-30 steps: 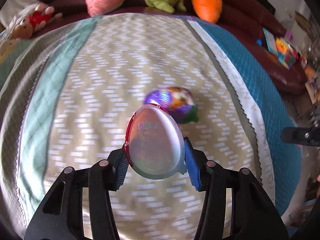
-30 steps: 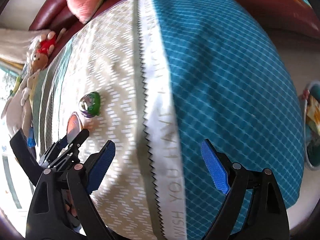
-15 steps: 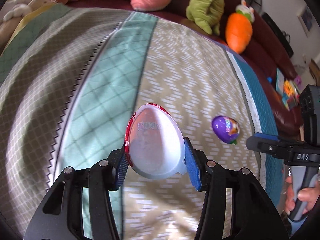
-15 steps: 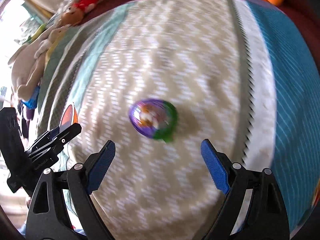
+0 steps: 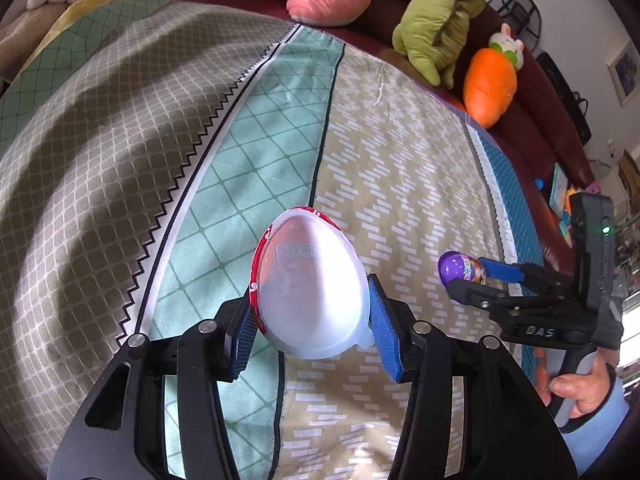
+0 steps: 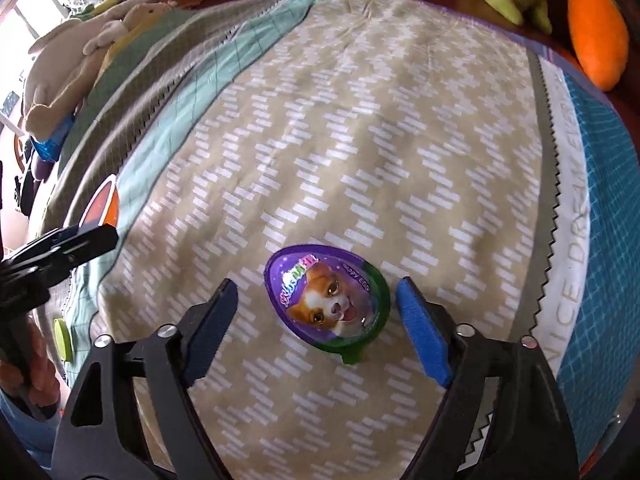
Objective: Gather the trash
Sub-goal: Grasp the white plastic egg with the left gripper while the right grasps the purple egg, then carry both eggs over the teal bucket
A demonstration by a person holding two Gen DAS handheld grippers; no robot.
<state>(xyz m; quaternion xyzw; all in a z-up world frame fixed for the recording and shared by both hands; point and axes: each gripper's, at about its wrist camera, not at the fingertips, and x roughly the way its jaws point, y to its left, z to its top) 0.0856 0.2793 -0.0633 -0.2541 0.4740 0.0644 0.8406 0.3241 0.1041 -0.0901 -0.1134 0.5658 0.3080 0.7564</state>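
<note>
Trash, two egg-shaped plastic packs on a patterned blanket (image 6: pixel 360 140). Step in hand, as judged: second pickup, with the first pack already secured. Left gripper (image 5: pixel 310 330): jaws closed on the white egg shell (image 5: pixel 310 296), held clear of the fabric, red rim toward 10 o'clock, faint embossed characters near the top, not legible. Right gripper (image 6: pixel 318 324): jaws wide apart, nothing held, straddling the purple egg pack (image 6: pixel 328 300); right pad just beside the pack's green rim at 3 o'clock, left pad well apart at 9 o'clock. Purple egg pack: flat on the beige zigzag stripe, printed face up, green pull tab at 6 o'clock. Seen from the left wrist view at 3 o'clock: right gripper (image 5: pixel 466 280) with the pack (image 5: pixel 458 268) at its tips. Next move, as judged: shift slightly toward 9 o'clock to centre the pack, lower to the fabric, close across the widest part; risk of the thin rim sliding under a pad or the blanket pinching in. Legible writing: "Happy EGG" and a multicoloured logo, unreadable, above a cartoon corgi on the pack; "NICE DREAM" along the white band (image 6: pixel 572 248) at 3 o'clock; "DAS" on the right gripper body. Plush toys (image 5: pixel 440 20) along 12 o'clock.
</note>
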